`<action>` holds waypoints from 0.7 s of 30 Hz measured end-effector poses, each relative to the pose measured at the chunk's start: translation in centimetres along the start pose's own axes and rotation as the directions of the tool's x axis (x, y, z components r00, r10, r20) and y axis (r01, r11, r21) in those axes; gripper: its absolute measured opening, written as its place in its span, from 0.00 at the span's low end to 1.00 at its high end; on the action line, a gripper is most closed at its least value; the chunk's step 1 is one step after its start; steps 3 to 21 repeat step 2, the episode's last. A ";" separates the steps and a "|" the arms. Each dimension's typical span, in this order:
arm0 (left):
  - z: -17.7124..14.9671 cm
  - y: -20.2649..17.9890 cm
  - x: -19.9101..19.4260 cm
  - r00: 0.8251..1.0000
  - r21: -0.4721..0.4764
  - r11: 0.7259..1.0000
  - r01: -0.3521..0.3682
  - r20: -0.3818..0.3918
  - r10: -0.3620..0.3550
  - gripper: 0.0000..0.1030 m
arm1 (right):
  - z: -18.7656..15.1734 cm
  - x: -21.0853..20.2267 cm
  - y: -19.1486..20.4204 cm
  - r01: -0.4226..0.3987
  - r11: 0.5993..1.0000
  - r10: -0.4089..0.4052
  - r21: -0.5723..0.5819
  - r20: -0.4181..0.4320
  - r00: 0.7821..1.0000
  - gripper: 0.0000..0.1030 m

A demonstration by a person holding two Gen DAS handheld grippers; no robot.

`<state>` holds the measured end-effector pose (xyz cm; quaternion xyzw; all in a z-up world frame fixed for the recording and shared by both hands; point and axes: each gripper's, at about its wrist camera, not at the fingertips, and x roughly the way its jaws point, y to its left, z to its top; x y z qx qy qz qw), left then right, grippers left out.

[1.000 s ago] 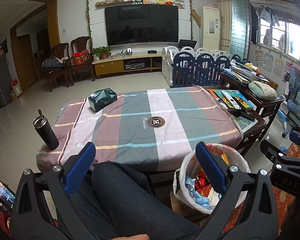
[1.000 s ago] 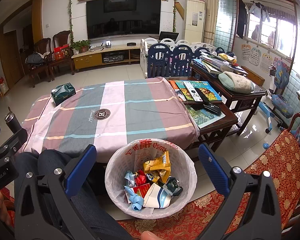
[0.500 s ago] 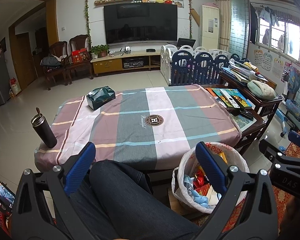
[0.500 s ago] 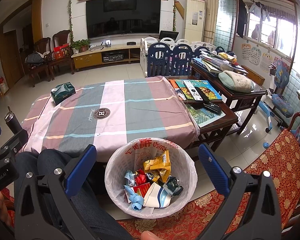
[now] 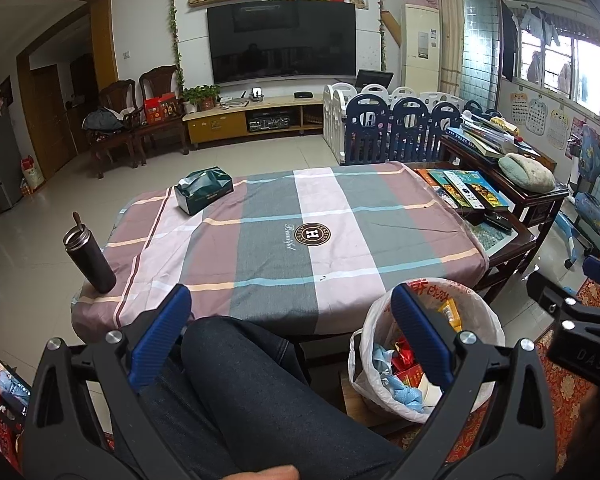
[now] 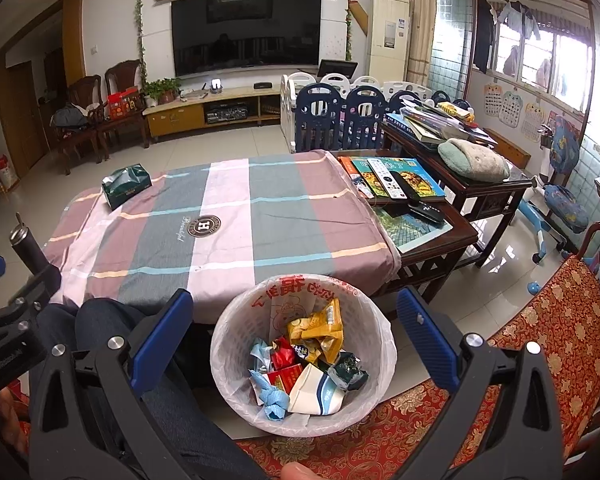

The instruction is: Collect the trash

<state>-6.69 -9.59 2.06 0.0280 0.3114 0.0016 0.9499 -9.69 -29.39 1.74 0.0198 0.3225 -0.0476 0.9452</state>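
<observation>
Trash looks already gathered, so I judge the collecting step to be at or near its end. Going left to right across my views: at the far left corner of the desk (image 5: 340, 216) stands a dark flask (image 5: 89, 256), upright, close to the cloth's edge. Behind it, toward the far left of the striped cloth, lies a green tissue pack (image 5: 204, 190); I read both as belongings, not rubbish. My left hand-held gripper (image 5: 292, 344) hangs over my knee with its blue pads spread wide and nothing between them. The middle of the cloth shows no loose scraps that I can make out.

Further right, just beside the desk's near right corner, sits the trash bin (image 6: 382, 332), lined with a white bag. Inside it lie the wrappers (image 6: 308, 360): a yellow packet, red pieces, crumpled blue paper, a white carton. My right hand-held gripper (image 6: 294, 344) hovers directly above the bin mouth, jaws fully apart and empty.

At the far right, a side table (image 6: 456, 236) carries books and remote controls (image 6: 396, 184), none of which I take for trash.

Next I would scan the desk and floor for any missed scrap. If none turns up, the move is to bring both hand-held grippers down to the bag's rim and gather it, gripping thin plastic without tearing it.
</observation>
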 end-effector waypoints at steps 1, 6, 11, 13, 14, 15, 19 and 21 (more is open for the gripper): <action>0.0 0.1 0.2 1.000 0.002 1.000 -0.005 0.002 0.005 0.97 | 0.2 -0.3 -0.1 -0.016 1.000 0.016 0.006 0.018 1.000 0.96; -0.1 0.1 0.5 1.000 0.008 1.000 -0.021 0.010 0.021 0.97 | 0.3 -0.9 -0.2 -0.040 0.999 0.040 0.011 0.048 0.998 0.96; -0.1 0.1 0.5 1.000 0.008 1.000 -0.021 0.010 0.021 0.97 | 0.3 -0.9 -0.2 -0.040 0.999 0.040 0.011 0.048 0.998 0.96; -0.1 0.1 0.5 1.000 0.008 1.000 -0.021 0.010 0.021 0.97 | 0.3 -0.9 -0.2 -0.040 0.999 0.040 0.011 0.048 0.998 0.96; -0.1 0.1 0.5 1.000 0.008 1.000 -0.021 0.010 0.021 0.97 | 0.3 -0.9 -0.2 -0.040 0.999 0.040 0.011 0.048 0.998 0.96; -0.1 0.1 0.5 1.000 0.008 1.000 -0.021 0.010 0.021 0.97 | 0.3 -0.9 -0.2 -0.040 0.999 0.040 0.011 0.048 0.998 0.96; -0.1 0.1 0.5 1.000 0.008 1.000 -0.021 0.010 0.021 0.97 | 0.3 -0.9 -0.2 -0.040 0.999 0.040 0.011 0.048 0.998 0.96; -0.1 0.1 0.5 1.000 0.008 1.000 -0.021 0.010 0.021 0.97 | 0.3 -0.9 -0.2 -0.040 0.999 0.040 0.011 0.048 0.998 0.96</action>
